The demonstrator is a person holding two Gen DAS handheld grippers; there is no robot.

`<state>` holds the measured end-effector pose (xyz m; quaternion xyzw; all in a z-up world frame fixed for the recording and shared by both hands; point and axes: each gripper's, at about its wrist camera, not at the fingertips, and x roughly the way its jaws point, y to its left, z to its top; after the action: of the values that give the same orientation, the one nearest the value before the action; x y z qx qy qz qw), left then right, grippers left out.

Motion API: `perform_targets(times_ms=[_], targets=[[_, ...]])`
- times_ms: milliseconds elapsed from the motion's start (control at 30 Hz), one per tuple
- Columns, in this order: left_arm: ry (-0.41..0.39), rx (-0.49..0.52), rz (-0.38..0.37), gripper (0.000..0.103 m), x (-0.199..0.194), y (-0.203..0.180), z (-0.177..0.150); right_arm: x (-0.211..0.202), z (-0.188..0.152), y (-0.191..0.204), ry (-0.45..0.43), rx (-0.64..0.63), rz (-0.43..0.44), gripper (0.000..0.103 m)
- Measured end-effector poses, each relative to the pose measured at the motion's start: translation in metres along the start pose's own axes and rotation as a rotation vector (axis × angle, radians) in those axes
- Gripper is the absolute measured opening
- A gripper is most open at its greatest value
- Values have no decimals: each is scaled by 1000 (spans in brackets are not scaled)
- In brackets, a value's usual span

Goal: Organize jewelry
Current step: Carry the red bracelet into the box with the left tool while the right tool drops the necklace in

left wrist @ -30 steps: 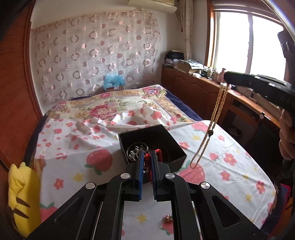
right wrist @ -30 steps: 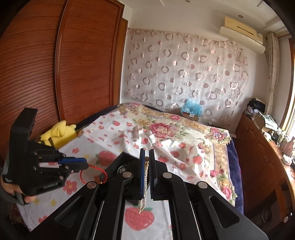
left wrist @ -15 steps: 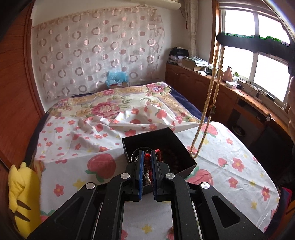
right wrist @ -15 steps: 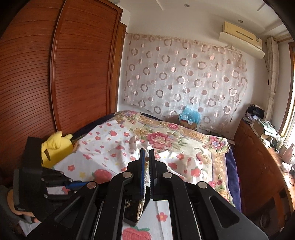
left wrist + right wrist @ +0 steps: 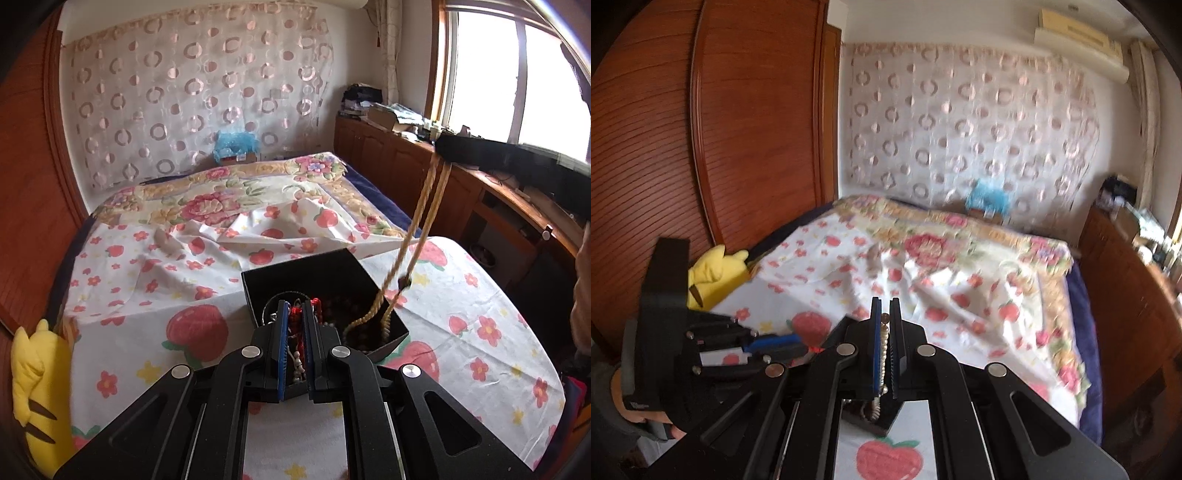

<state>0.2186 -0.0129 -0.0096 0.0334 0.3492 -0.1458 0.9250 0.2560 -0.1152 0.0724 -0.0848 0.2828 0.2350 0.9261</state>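
Observation:
An open black box of jewelry sits on the strawberry-print sheet. My left gripper hangs just over the box's near side, shut on a red cord bracelet. My right gripper comes in from the right, higher up, shut on a long beige bead necklace. The necklace's lower end lies inside the box. In the right wrist view the right gripper pinches the bead strand, with a corner of the box below. The left gripper sits at lower left there.
A yellow plush toy lies at the bed's left edge beside the wooden wardrobe. Low wooden cabinets with clutter run under the window on the right. A person's hand shows at the right edge.
The right gripper rose, then came down and toward the box, so the necklace's end now lies inside it. The left gripper moved forward and lower over the box with the red bracelet.

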Motion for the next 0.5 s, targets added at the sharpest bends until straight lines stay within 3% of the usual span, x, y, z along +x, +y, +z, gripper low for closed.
perform_targets(times_ms=[300, 333, 400, 500], targets=[[28, 17, -1, 7, 16, -8, 0, 29, -31, 6, 76, -5, 19, 7], [32, 18, 1, 7, 18, -9, 0, 29, -33, 6, 77, -9, 14, 9], [36, 17, 2, 7, 20, -10, 1, 26, -36, 4, 73, -7, 8, 26], [40, 20, 3, 8, 21, -13, 1, 19, -41, -2, 59, 12, 12, 27]])
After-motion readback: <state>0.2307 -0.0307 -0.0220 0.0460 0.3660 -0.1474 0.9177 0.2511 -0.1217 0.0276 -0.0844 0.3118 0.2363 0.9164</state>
